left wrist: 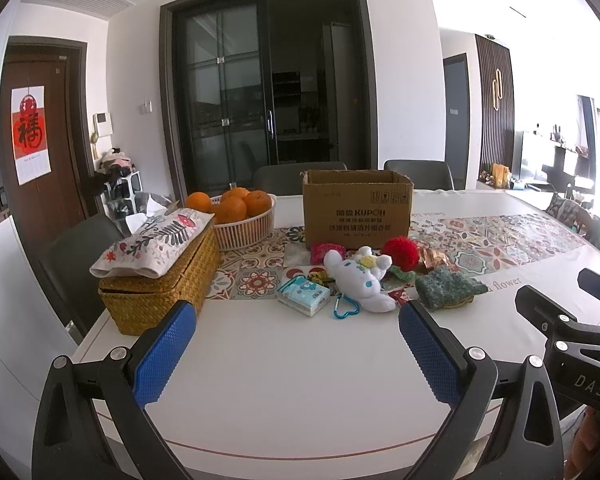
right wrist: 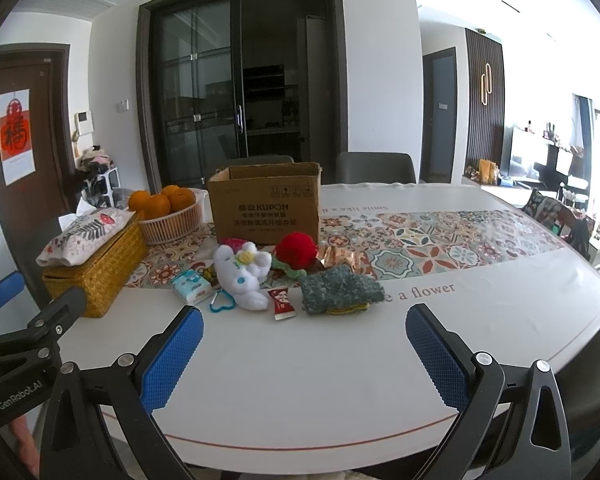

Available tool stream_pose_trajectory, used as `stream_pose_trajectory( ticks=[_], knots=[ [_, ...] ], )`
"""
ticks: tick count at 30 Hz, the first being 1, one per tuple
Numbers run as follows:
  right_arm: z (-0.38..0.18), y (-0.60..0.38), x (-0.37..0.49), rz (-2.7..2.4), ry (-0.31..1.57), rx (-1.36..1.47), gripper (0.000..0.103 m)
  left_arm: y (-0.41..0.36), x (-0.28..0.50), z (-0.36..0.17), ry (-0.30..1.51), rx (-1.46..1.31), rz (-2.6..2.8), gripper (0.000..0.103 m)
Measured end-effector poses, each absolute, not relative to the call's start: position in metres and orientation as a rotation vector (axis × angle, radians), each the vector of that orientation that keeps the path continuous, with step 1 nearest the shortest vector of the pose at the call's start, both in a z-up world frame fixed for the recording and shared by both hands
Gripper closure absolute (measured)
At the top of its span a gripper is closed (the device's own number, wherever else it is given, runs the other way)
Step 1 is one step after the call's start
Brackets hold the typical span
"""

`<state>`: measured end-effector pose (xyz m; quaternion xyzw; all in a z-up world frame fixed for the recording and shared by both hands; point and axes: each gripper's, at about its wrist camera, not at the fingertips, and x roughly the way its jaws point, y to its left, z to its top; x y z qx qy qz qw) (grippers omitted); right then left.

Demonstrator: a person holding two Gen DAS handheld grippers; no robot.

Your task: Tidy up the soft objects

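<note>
A white plush toy (left wrist: 360,278) (right wrist: 242,274) lies on the table in front of an open cardboard box (left wrist: 356,208) (right wrist: 266,206). A red pompom (left wrist: 400,252) (right wrist: 296,250), a green knitted cloth (left wrist: 448,288) (right wrist: 340,288) and a small pink pouch (left wrist: 326,252) lie beside it. My left gripper (left wrist: 298,318) is open and empty, held near the table's front edge, short of the pile. My right gripper (right wrist: 304,322) is open and empty too, just in front of the cloth.
A wicker tissue box (left wrist: 156,288) (right wrist: 96,272) and a basket of oranges (left wrist: 240,216) (right wrist: 168,212) stand at the left. A tissue pack (left wrist: 302,296) (right wrist: 192,286), a blue carabiner (left wrist: 344,308) (right wrist: 222,304) and a snack wrapper (right wrist: 282,304) lie among the soft things. Chairs stand behind the table.
</note>
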<state>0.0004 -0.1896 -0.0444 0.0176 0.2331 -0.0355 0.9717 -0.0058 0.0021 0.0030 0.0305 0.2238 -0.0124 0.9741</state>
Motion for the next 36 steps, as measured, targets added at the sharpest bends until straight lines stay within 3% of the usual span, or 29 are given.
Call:
stream_pose_trajectory(
  ticks=[36],
  knots=[
    [-0.0428, -0.189, -0.0019, -0.071, 0.462, 0.037, 0.0, 0.0007, -0.007, 0.0056, 0.458, 0.055, -0.035, 0.0]
  ],
)
